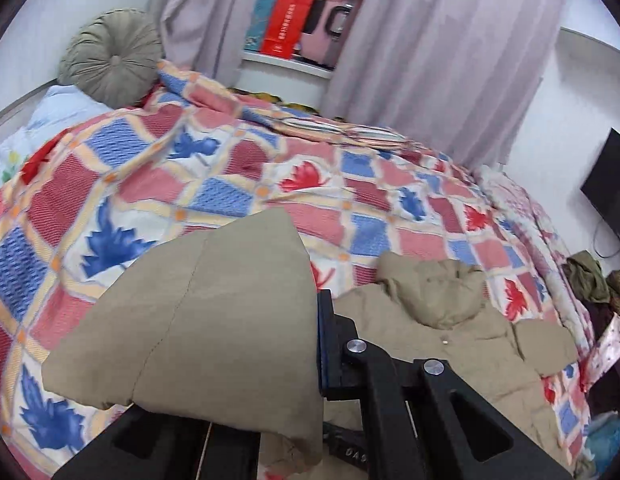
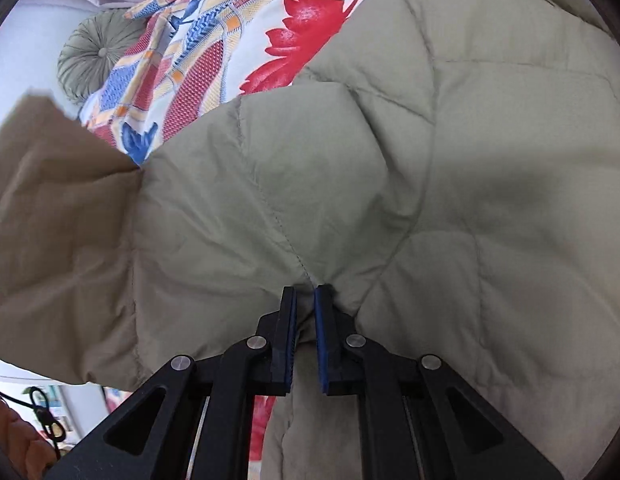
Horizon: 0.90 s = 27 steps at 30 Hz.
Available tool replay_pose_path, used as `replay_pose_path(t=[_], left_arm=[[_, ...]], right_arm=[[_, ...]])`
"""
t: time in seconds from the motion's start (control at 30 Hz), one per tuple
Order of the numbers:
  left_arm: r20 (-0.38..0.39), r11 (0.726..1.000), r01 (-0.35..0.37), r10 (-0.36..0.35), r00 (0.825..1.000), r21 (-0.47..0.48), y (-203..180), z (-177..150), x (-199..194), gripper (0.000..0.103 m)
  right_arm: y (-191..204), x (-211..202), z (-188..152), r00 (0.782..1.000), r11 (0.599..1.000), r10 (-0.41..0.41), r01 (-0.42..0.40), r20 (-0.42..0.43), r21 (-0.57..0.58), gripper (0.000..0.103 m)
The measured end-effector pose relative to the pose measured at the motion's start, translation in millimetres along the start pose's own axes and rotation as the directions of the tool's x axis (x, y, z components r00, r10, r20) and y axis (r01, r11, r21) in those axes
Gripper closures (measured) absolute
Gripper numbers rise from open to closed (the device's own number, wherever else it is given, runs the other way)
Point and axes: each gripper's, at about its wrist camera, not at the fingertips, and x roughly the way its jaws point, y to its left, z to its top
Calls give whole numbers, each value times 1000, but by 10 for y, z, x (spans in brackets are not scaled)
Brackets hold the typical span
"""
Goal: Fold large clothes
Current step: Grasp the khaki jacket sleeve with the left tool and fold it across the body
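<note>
A large khaki quilted puffer jacket (image 1: 450,320) lies on a bed with a red and blue leaf-pattern quilt (image 1: 213,176). My left gripper (image 1: 310,300) is shut on a lifted edge of the jacket (image 1: 213,312), which drapes over and hides the left finger; only the right finger (image 1: 330,340) shows. The hood (image 1: 434,284) lies to the right. In the right wrist view the jacket (image 2: 430,160) fills the frame. My right gripper (image 2: 305,292) is shut on a pinched fold of it at a quilting seam.
A round green cushion (image 1: 113,56) and pale pillow (image 1: 49,116) lie at the bed's head. Curtains (image 1: 442,48) hang behind, with a windowsill holding a red box (image 1: 285,24). A dark screen (image 1: 610,184) and piled clothes (image 1: 598,280) stand at the right.
</note>
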Motion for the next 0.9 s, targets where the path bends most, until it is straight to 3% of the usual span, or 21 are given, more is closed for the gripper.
replay_pose_path(t=[0.13, 0.27, 0.43, 0.57, 0.73, 0.77, 0.8, 0.83, 0.87, 0.9], left_arm=[[-79, 996, 63, -58, 995, 57, -623, -111, 425, 96], [-209, 992, 81, -59, 976, 98, -1105, -465, 983, 96], [-370, 988, 62, -5, 929, 141, -1406, -1045, 1570, 95], [-455, 976, 40, 63, 888, 215, -1493, -1368, 1746, 95], [-450, 959, 25, 110, 886, 284, -1555, -1431, 1619, 94], [-446, 956, 20, 118, 887, 294, -1556, -1431, 1573, 88], [-449, 955, 31, 109, 887, 293, -1548, -1426, 1523, 56], [-453, 958, 41, 97, 886, 285, -1529, -1403, 1466, 11], [-440, 961, 41, 87, 894, 273, -1503, -1392, 1387, 0], [-411, 963, 40, 76, 908, 267, -1481, -1366, 1289, 0]], right_arm=[[-287, -527, -70, 997, 996, 46, -51, 55, 76, 93], [-721, -1162, -134, 988, 991, -50, 32, 147, 126, 93], [-1113, -1617, -205, 969, 978, -178, 156, 173, 135, 93], [-1266, -1703, -258, 961, 969, -217, 191, 170, 156, 93], [-1456, -1757, -279, 963, 966, -221, 195, 154, 167, 93], [-1442, -1747, -257, 962, 965, -227, 202, 149, 167, 93], [-1473, -1771, -299, 962, 964, -232, 208, 147, 164, 93], [-1480, -1789, -316, 961, 964, -237, 214, 145, 161, 93], [-1537, -1848, -397, 959, 963, -243, 221, 144, 156, 92], [-1540, -1872, -411, 958, 962, -249, 228, 144, 151, 92]])
